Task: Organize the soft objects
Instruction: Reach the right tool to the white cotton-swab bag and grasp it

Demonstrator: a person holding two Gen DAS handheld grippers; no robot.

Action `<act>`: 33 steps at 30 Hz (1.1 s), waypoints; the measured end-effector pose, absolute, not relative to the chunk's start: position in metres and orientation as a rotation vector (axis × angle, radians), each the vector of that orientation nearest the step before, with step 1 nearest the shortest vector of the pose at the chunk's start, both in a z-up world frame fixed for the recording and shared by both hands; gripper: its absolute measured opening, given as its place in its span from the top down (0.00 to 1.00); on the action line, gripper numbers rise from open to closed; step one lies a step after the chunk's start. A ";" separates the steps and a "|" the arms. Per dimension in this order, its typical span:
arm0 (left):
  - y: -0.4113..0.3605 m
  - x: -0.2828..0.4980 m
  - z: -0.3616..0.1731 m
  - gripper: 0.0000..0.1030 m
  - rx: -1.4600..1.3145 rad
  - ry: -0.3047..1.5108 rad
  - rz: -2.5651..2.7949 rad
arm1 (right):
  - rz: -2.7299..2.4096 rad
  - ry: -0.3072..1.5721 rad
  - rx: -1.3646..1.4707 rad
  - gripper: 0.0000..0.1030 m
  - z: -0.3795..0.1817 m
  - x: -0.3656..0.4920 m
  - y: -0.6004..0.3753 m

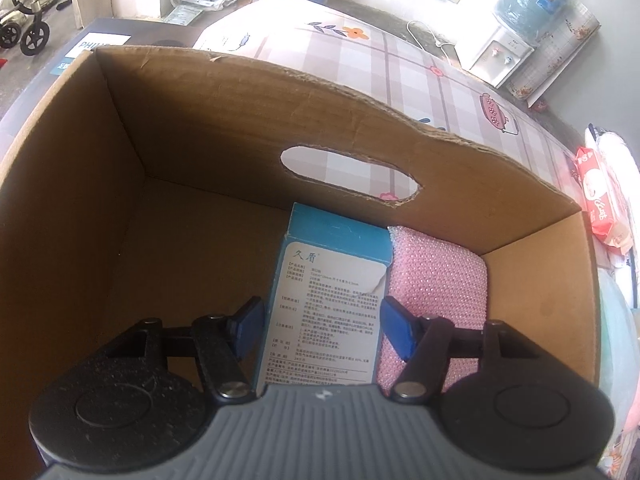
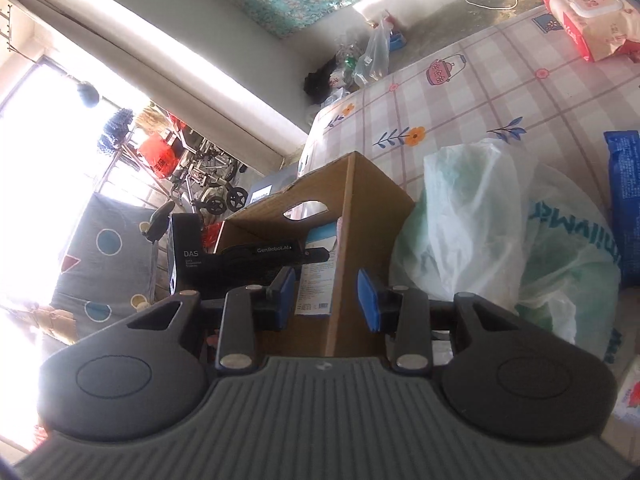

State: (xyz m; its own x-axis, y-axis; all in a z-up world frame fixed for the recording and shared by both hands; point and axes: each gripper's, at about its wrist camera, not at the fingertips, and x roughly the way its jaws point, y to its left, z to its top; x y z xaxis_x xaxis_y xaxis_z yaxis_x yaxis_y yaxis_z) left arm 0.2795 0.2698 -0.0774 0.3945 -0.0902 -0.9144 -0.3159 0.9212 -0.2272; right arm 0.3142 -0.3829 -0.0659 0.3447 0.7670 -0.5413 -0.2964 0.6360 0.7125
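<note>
An open cardboard box stands on the plaid tablecloth. On its floor lie a blue-and-white printed carton and, to the carton's right, a pink knobbly sponge cloth. My left gripper points down into the box, open; its blue pads flank the carton's near end without pressing it. In the right wrist view my right gripper hangs open and empty short of the cardboard box, with the left gripper reaching in from the left.
A crumpled white-and-green plastic bag lies right of the box, a dark blue pack beyond it. A red-and-white wipes pack sits at the table's far side. A water dispenser stands on the floor.
</note>
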 end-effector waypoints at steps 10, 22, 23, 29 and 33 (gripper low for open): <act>0.258 0.241 -0.023 0.27 -0.354 1.028 0.193 | 0.520 0.822 0.634 0.61 -0.059 0.304 -0.509; 0.153 0.207 0.071 0.24 -0.215 0.827 -0.018 | 0.356 0.681 0.730 0.60 -0.059 0.296 -0.630; 0.139 0.207 0.074 0.24 -0.212 0.829 -0.052 | 0.350 0.678 0.735 0.60 -0.060 0.293 -0.637; 0.043 0.225 0.073 0.26 -0.200 0.887 -0.230 | 0.320 0.678 0.740 0.58 -0.068 0.297 -0.666; -0.014 0.248 0.063 0.30 -0.236 0.961 -0.312 | 0.290 0.680 0.700 0.58 -0.080 0.314 -0.676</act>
State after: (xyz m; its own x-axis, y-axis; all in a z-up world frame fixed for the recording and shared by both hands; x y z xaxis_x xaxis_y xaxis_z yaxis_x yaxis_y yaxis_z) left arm 0.2479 -0.0142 0.0635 0.5340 -0.3622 -0.7640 0.1551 0.9302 -0.3326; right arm 0.3144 -0.6762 -0.0795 0.7496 0.4606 -0.4754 -0.0243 0.7368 0.6756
